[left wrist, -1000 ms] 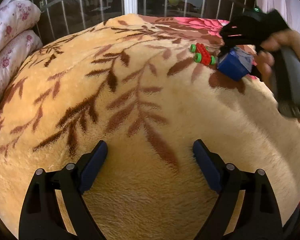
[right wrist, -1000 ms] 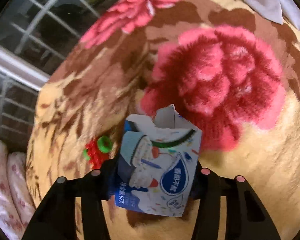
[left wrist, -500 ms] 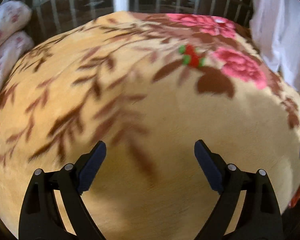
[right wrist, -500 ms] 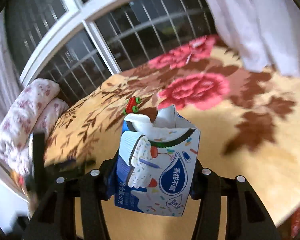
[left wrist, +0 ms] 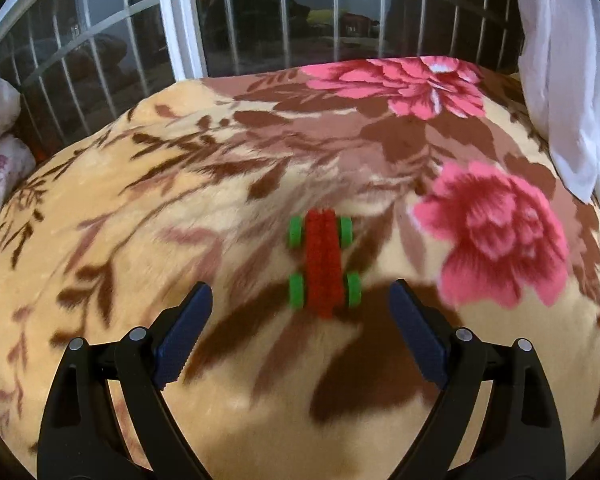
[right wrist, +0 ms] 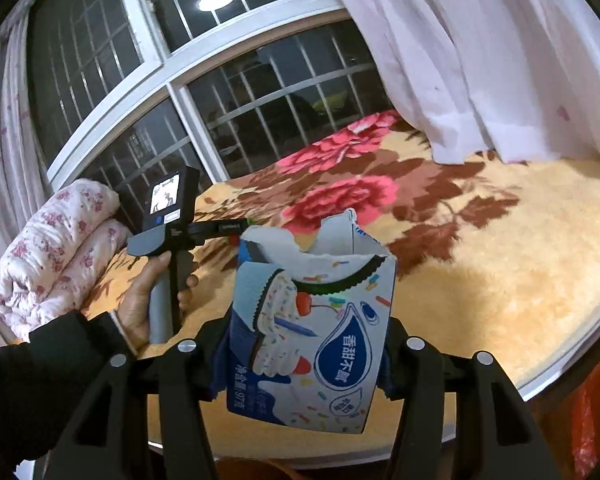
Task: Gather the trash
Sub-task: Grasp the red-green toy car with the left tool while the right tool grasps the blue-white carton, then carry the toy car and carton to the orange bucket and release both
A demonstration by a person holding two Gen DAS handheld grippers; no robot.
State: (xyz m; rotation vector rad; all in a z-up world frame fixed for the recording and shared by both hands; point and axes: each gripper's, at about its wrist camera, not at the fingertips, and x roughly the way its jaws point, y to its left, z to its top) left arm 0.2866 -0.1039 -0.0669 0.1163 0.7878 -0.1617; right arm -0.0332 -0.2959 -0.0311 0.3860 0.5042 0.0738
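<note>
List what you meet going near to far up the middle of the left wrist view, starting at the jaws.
Left gripper, open → red toy car with green wheels → floral blanket stretching to its far edge → barred window.

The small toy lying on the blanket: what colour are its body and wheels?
Red body with four green wheels; the left wrist view shows it best.
</note>
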